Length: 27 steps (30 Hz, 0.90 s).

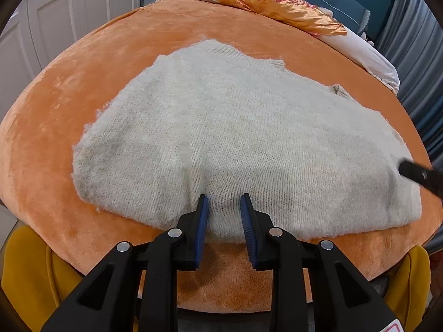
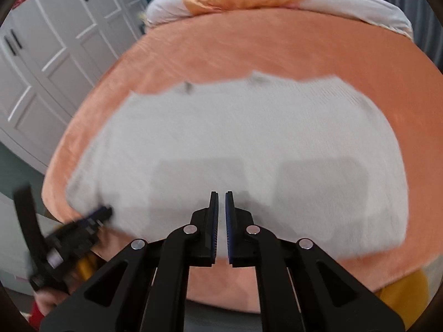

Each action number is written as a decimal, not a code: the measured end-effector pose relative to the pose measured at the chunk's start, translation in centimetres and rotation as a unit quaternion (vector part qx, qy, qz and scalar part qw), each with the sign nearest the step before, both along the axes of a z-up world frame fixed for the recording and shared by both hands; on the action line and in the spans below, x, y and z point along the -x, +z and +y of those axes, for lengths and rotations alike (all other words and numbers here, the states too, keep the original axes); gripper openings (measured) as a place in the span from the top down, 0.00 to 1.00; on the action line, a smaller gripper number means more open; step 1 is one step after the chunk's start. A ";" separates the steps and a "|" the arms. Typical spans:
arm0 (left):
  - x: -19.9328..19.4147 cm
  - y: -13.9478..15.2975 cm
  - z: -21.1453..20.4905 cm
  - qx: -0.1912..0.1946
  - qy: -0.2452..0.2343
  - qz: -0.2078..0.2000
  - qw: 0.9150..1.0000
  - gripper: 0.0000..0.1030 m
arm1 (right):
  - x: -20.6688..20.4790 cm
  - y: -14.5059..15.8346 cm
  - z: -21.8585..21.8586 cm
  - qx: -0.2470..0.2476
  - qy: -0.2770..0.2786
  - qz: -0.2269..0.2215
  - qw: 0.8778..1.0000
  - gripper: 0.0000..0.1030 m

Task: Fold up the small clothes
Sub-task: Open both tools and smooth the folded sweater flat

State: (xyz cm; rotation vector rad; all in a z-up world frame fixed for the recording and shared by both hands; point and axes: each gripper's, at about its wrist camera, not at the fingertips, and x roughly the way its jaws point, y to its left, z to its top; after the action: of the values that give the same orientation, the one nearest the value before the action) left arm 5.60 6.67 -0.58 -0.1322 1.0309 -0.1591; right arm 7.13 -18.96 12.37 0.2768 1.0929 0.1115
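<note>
A cream knitted sweater (image 1: 221,127) lies spread flat on an orange plush bed cover (image 1: 110,63). My left gripper (image 1: 224,196) sits at the sweater's near hem. Its blue pads (image 1: 203,221) are closed on a raised fold of the knit, and creases run out from the pinch. In the right wrist view the picture is blurred. There my right gripper (image 2: 221,193) hangs shut above the sweater (image 2: 249,138) with nothing between its pads. The left gripper (image 2: 102,213) shows at the sweater's near left edge. The right gripper's tip (image 1: 407,170) enters at the right edge of the left wrist view.
An orange satin quilt with flowers (image 1: 279,2) and white bedding (image 1: 368,55) lie at the bed's far end. White wardrobe doors (image 2: 55,55) stand to the left and a grey-blue curtain (image 1: 409,63) to the right. Yellow upholstery (image 1: 30,271) sits below the near edge.
</note>
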 end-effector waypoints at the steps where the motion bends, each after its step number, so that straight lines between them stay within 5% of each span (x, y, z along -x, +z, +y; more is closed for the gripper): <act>1: 0.0 0.0 0.1 0.003 0.000 0.000 1.000 0.75 | -0.8 -1.0 0.6 -0.006 0.003 0.013 1.000 0.95; 5: -0.1 0.0 0.3 0.017 0.001 0.004 1.000 0.75 | -0.7 -4.6 2.0 0.005 0.001 0.045 0.999 0.95; 17: 0.1 -0.2 0.4 0.021 -0.005 -0.006 1.000 0.75 | -1.0 -2.8 2.8 -0.018 0.011 0.044 0.999 0.95; 23: 0.5 0.7 0.6 0.033 0.002 -0.010 0.999 0.74 | 0.2 -4.9 4.8 0.031 0.046 0.043 0.998 0.95; 25: 0.9 1.8 1.7 0.069 0.018 -0.014 0.997 0.65 | -0.1 -4.5 4.5 0.025 0.048 0.053 0.997 0.95; 27: 1.5 3.2 3.8 0.091 0.063 -0.023 0.994 0.44 | -0.5 -3.7 4.2 0.017 0.042 0.058 0.997 0.95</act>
State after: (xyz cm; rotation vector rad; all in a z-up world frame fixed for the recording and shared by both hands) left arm 4.08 10.43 2.59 -0.3574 0.9574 -0.1406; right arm 7.66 -14.79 8.66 0.2074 1.2204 0.1537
